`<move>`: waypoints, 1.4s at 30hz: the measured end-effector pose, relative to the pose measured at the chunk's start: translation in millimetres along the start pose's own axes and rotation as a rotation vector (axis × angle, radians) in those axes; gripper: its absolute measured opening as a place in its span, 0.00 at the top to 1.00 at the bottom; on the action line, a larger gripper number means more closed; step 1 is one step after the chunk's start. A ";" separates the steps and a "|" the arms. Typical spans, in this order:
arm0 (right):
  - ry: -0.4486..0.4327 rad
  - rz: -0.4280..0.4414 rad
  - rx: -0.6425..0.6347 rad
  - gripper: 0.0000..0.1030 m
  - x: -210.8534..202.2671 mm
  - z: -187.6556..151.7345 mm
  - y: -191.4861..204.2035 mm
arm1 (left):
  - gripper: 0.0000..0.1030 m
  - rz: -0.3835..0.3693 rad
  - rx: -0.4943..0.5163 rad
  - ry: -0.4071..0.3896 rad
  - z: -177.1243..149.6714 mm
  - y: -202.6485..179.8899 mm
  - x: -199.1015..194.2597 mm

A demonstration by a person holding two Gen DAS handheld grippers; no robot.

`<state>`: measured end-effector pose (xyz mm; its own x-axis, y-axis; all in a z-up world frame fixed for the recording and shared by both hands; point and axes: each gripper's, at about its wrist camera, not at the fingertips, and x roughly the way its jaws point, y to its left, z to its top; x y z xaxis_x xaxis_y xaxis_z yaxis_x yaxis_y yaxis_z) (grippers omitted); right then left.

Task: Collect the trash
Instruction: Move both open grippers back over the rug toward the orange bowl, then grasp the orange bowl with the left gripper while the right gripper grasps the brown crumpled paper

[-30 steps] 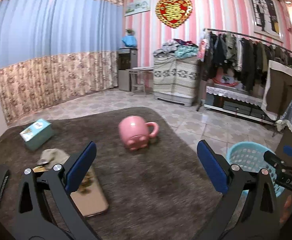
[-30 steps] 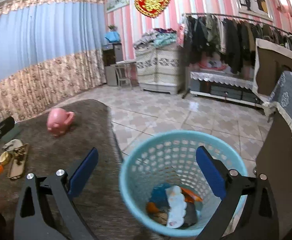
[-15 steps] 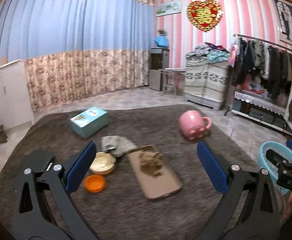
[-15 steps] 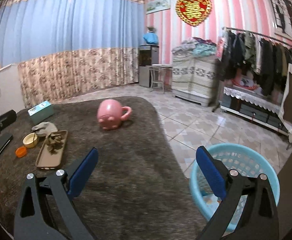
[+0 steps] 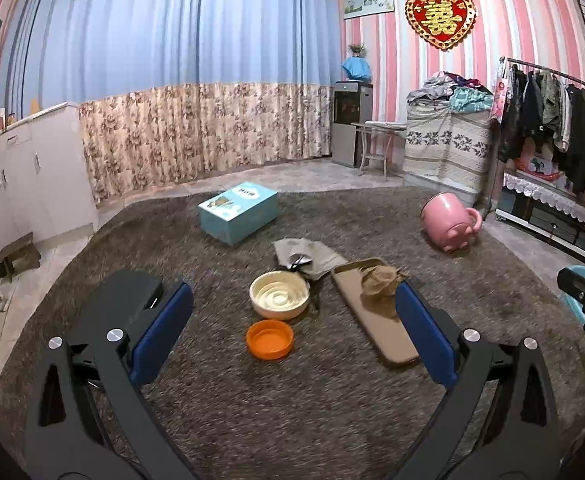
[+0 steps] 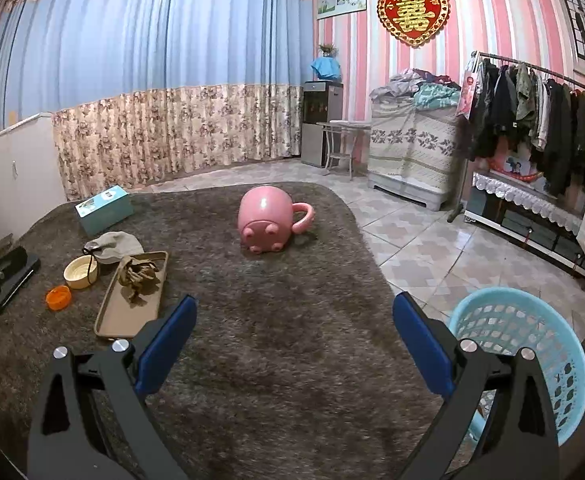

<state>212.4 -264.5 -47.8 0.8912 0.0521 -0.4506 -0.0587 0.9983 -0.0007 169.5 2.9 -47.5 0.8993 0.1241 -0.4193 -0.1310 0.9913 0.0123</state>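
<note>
On the brown shaggy table cover lie an orange lid (image 5: 270, 338) (image 6: 58, 297), a cream round lid (image 5: 279, 294) (image 6: 80, 267), a grey crumpled wrapper (image 5: 306, 254) (image 6: 113, 244) and a brown crumpled scrap (image 5: 379, 282) (image 6: 138, 273) resting on a tan tray (image 5: 388, 336) (image 6: 126, 312). My left gripper (image 5: 292, 334) is open, empty, hovering just in front of the orange lid. My right gripper (image 6: 292, 346) is open and empty over bare cover, right of the tray. The light-blue trash basket (image 6: 532, 356) (image 5: 580, 300) stands off the table's right edge.
A pink mug (image 5: 450, 222) (image 6: 270, 222) lies on its side at the back right. A teal box (image 5: 238, 212) (image 6: 104, 210) sits at the back. A black device (image 5: 132, 300) lies at left. Tiled floor, a clothes rack (image 6: 532, 120) and cabinets surround the table.
Both views have swung left, away from the basket. The left gripper now faces the lids and tray, closer than before; the right gripper has left the basket and looks over the table.
</note>
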 end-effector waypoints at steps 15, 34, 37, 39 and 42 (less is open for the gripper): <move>0.051 0.025 0.037 0.06 28.0 -4.2 9.0 | 0.05 0.017 -0.012 0.088 -21.4 18.3 22.7; 0.108 0.067 -0.012 0.06 49.6 -9.6 44.3 | 0.33 -0.052 -0.070 0.396 -32.3 23.6 101.0; 0.121 0.086 -0.013 0.06 54.6 -8.8 56.3 | 0.49 -0.075 -0.063 0.385 -30.6 22.4 101.7; 0.132 0.102 -0.024 0.06 57.9 -8.7 65.0 | 0.62 -0.095 -0.052 0.381 -29.4 21.8 101.7; 0.143 0.138 -0.048 0.06 62.1 -8.5 79.5 | 0.62 -0.119 -0.051 0.367 -26.5 27.0 98.9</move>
<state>259.2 -182.1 -83.5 0.8007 0.1801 -0.5714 -0.1999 0.9794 0.0287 243.9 40.7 -112.7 0.7017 -0.0243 -0.7120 -0.0639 0.9932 -0.0969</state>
